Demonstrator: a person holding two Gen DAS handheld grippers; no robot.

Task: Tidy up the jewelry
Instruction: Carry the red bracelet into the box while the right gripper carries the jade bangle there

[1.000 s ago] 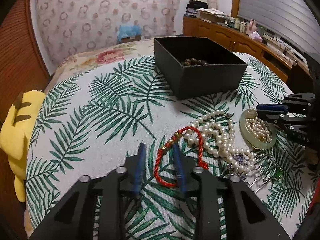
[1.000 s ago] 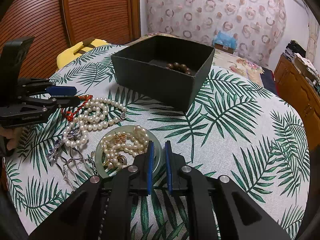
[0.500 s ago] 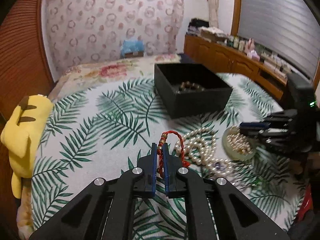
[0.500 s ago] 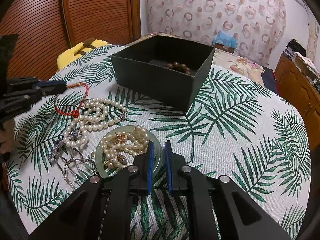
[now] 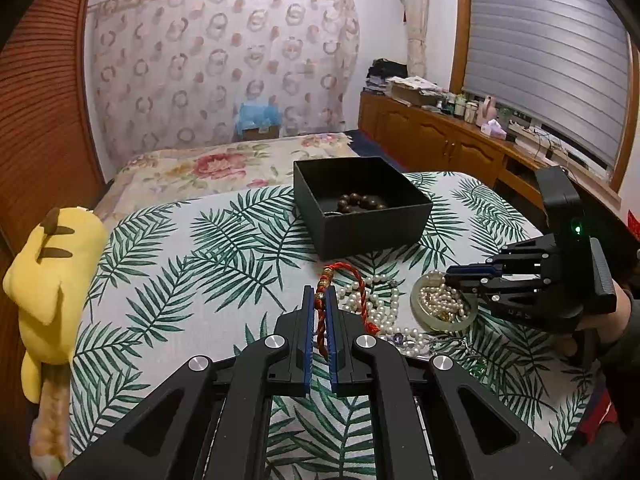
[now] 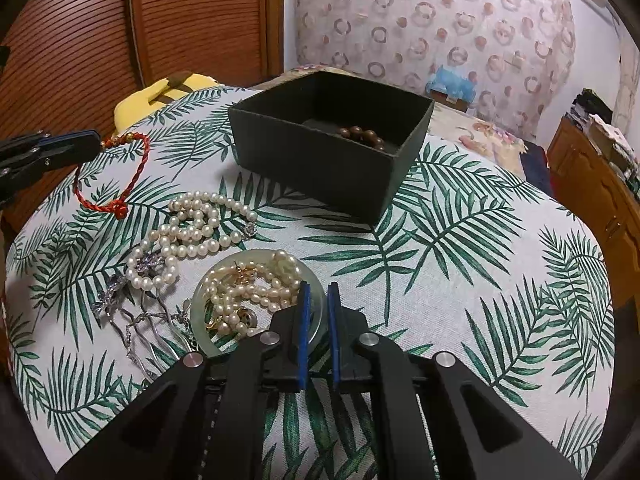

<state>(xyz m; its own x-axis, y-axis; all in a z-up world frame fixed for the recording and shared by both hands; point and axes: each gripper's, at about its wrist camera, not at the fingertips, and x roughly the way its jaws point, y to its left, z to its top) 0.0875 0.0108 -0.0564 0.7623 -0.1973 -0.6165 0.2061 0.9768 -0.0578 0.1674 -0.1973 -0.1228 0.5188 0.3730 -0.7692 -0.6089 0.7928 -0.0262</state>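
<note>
From your left wrist camera, your left gripper (image 5: 319,300) has its jaws clamped on the red cord bracelet (image 5: 352,280), pinched near its gold beads so the rest of the loop hangs free past the tips. The black box (image 5: 362,216) sits straight ahead of the jaws, beyond the bracelet, with a brown bead bracelet (image 5: 360,202) already inside, so it reads as the place where sorted pieces go. To the right of the jaws lies the pearl necklace (image 5: 374,304) on the leaf-print tabletop (image 5: 180,280), and further right your right gripper (image 5: 460,276) reaches over the jade-green dish (image 5: 444,318) of small pearls.

From your right wrist camera, your right gripper's (image 6: 318,300) jaws are nearly together and closing over the near rim of the jade-green dish (image 6: 198,312); the rim runs through the narrow gap, though whether the pads press on it I cannot tell. That hold would steady the dish. Far left of these jaws, your left gripper (image 6: 86,142) carries the red cord bracelet (image 6: 116,176), its knot dangling above the cloth. Left of the jaws the pearl necklace (image 6: 192,236) and silver hairpins (image 6: 140,312) wait. The black box (image 6: 320,156) stands ahead, slightly left.
</note>
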